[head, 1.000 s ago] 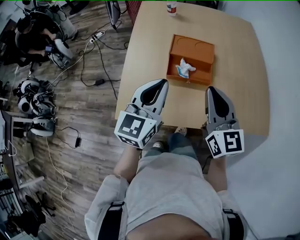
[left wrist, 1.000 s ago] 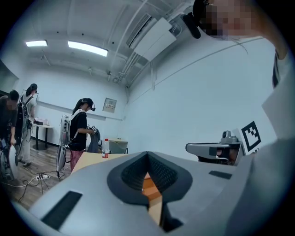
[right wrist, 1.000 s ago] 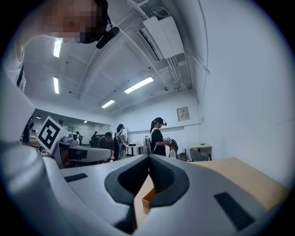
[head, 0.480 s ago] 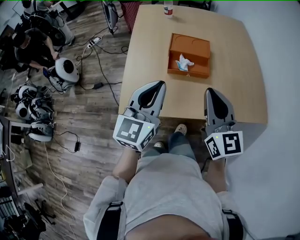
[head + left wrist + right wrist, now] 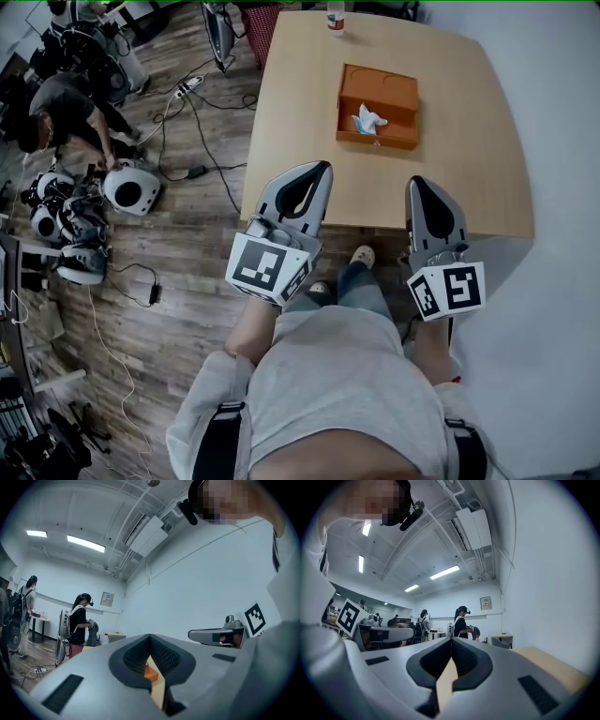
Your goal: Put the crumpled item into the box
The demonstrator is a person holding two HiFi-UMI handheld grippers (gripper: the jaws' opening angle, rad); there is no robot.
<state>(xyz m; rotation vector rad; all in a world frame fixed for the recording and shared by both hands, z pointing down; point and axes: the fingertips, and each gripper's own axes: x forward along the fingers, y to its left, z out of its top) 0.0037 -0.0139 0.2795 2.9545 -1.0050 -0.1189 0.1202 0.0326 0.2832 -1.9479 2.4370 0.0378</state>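
The white crumpled item (image 5: 368, 121) lies inside the orange box (image 5: 389, 92) on the counter (image 5: 469, 141). Left gripper (image 5: 322, 170) and right gripper (image 5: 417, 184) hang at the counter's near edge, jaws pressed together on nothing. The placing looks complete, so any withdrawal should keep well apart from the box.

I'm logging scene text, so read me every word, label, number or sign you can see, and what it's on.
No text here can be read.
Bottle label: too small to read.
Framed wall notice: blurred, unreadable.
Left tool, marker cube: black-and-white pattern, no letters.
Right tool, marker cube: likewise a pattern only.
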